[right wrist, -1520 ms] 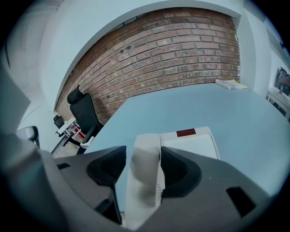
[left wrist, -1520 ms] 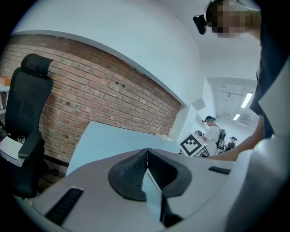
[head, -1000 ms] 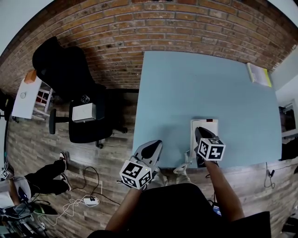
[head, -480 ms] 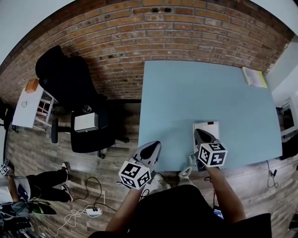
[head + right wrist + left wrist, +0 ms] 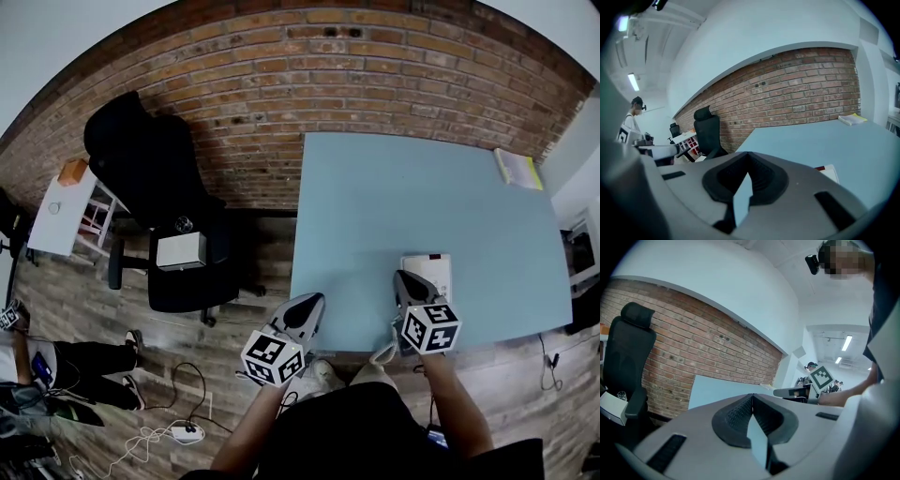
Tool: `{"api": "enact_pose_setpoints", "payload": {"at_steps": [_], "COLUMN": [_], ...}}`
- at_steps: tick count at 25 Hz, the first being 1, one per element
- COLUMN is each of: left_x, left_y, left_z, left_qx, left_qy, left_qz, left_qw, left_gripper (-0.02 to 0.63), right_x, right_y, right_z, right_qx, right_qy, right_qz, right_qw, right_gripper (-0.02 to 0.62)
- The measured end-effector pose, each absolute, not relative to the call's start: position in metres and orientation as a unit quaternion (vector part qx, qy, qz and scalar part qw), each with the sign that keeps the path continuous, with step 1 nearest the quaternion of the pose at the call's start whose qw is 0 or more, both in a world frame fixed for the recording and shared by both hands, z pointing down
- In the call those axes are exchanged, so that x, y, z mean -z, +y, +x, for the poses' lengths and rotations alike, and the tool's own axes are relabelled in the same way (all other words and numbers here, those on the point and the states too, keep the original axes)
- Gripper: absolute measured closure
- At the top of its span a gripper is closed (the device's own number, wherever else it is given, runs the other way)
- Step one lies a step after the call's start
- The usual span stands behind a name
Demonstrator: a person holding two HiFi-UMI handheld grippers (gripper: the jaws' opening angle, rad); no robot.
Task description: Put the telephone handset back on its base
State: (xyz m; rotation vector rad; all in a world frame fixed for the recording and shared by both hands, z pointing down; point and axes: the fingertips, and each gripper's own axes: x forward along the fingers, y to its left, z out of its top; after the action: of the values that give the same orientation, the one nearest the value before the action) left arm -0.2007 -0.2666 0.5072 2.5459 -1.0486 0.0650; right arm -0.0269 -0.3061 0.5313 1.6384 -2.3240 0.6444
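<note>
The white telephone (image 5: pixel 433 270) lies on the blue table (image 5: pixel 403 187) near its front edge. Its corner with a red strip (image 5: pixel 828 171) shows past my right jaws. A coiled white cord (image 5: pixel 382 353) hangs over the table's front edge. My right gripper (image 5: pixel 401 277) hovers over the phone's left part and hides the handset there. It (image 5: pixel 748 157) is shut with nothing between its pads. My left gripper (image 5: pixel 312 300) hangs off the table's front left corner. It (image 5: pixel 751 396) is shut and empty too.
A yellow-green book (image 5: pixel 518 169) lies at the table's far right corner. A black office chair (image 5: pixel 141 159) with a box (image 5: pixel 180 250) on its seat stands to the left, before the brick wall. A person's legs (image 5: pixel 94 356) and cables (image 5: pixel 159 417) are on the floor.
My right gripper has risen and drawn back toward the table's front edge over the phone. My left gripper has shifted a little sideways. The head camera's aim has shifted slightly.
</note>
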Motion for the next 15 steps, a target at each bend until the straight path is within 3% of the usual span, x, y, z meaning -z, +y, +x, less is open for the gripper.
{"api": "enact_pose_setpoints", "payload": {"at_steps": [15], "left_x": [-0.482], "left_y": [-0.273], "left_z": [-0.179], "left_qx": [-0.013], "left_qy": [-0.36], "left_qz": [0.916], "left_qw": [0.175], "left_gripper": [0.597], "right_x": [-0.475], "right_y": [-0.29], "right_z": [-0.035], "right_qx": [-0.191], "right_qy": [-0.814], "right_qz": [0.546], "right_qw": [0.056], "right_gripper": [0.583]}}
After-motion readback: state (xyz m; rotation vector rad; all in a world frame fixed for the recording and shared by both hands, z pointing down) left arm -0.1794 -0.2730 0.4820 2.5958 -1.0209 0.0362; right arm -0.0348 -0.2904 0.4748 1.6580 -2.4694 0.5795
